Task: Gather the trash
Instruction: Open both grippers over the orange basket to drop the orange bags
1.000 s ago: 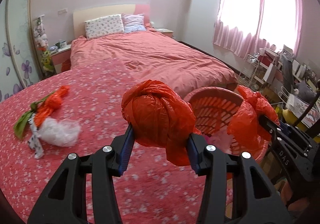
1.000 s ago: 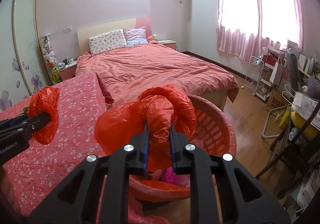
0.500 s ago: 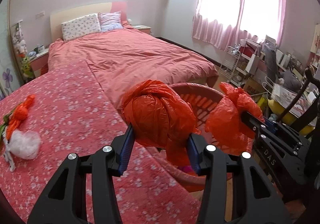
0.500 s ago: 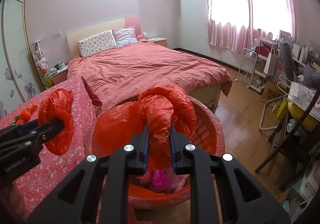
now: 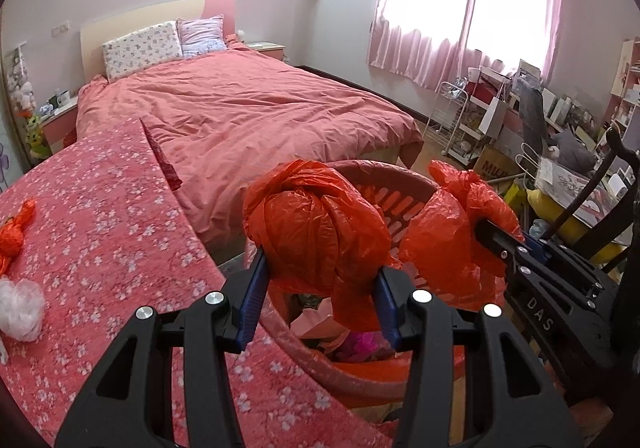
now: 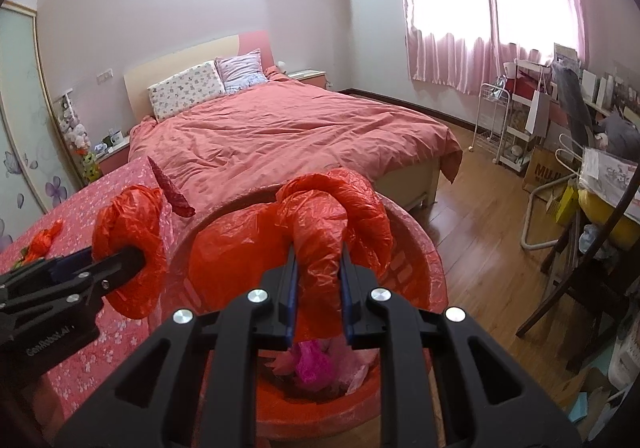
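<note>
Beside the pink bed [image 5: 240, 108], both claws hang over a red basket [image 6: 424, 248]: left claw [image 5: 320, 292] and right claw [image 6: 318, 284] each pinch a knotted red bag [image 5: 316, 232] [image 6: 332, 216].

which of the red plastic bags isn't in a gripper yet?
The small red bag lying on the floral tablecloth, beside the white plastic wad. The other two are clamped: one in the left gripper, one in the right gripper, both at the basket.

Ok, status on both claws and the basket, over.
Left claw shut on knotted red plastic bag. Right claw shut on second red bag. Both over pink plastic basket. Nothing blocking.
</note>
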The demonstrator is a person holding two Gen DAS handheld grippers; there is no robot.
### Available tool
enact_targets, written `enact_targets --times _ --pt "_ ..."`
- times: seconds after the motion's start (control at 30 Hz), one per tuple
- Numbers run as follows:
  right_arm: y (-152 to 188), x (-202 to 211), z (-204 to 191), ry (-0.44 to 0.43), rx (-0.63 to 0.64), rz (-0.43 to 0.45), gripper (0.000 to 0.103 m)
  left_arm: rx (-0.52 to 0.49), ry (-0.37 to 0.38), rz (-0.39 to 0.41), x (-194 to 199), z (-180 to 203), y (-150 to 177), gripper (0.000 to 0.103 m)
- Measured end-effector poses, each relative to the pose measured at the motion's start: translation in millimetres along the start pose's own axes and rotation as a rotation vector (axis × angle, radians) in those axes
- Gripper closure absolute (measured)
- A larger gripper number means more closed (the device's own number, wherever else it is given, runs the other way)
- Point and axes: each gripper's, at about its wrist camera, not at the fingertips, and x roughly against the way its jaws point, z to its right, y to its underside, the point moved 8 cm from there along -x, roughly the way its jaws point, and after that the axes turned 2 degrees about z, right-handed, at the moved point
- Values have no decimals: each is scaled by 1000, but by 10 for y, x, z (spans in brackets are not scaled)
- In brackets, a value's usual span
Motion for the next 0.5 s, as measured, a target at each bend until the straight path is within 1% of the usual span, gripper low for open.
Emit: enact_targets --times 0.03,0.1,0.2,0.23,0.37,0.5 --pt "-13 -9 12 -5 -6 1 82 0 5 -1 -16 11 -9 54" --pt "-21 -20 41 -13 -17 3 80 5 9 -5 -56 28 -21 53" --pt "-2 -57 100 -14 -27 -3 74 15 19 -15 -94 30 -6 48" --pt "1 -68 107 -12 -31 -6 72 17 14 -19 -108 20 6 44" --pt "34 -100 142 -10 -45 -18 66 30 1 -32 -130 -41 58 39" --pt "53 -91 144 2 -45 -15 56 41 -30 -36 -108 -145 107 34"
